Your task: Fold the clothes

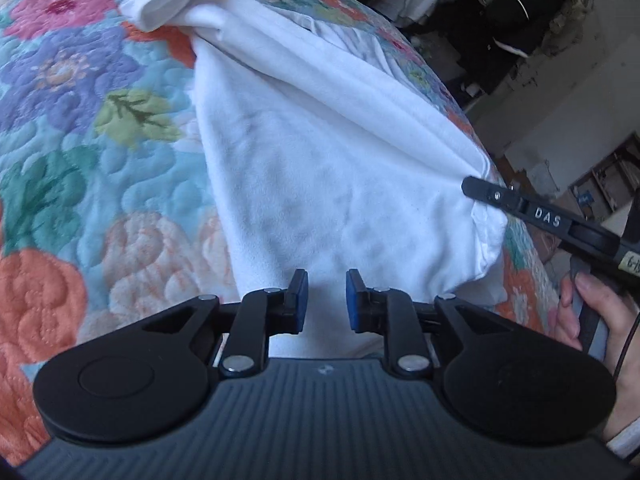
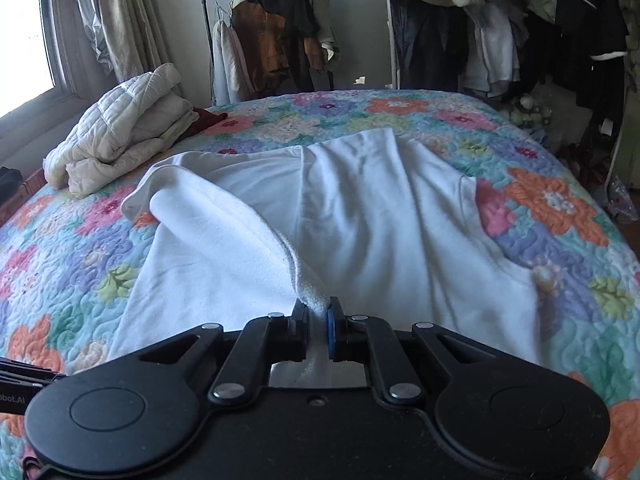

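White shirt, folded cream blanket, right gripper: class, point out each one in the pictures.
white shirt (image 2: 380, 216), right wrist view, flat middle of the cloth
cream blanket (image 2: 120, 136), right wrist view, top of the folded pile
right gripper (image 2: 319, 312), right wrist view, between the fingertips pinching the shirt

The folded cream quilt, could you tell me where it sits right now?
In the right wrist view the cream quilt lies at the far left of the floral bedspread, below the window, beyond the white garment.
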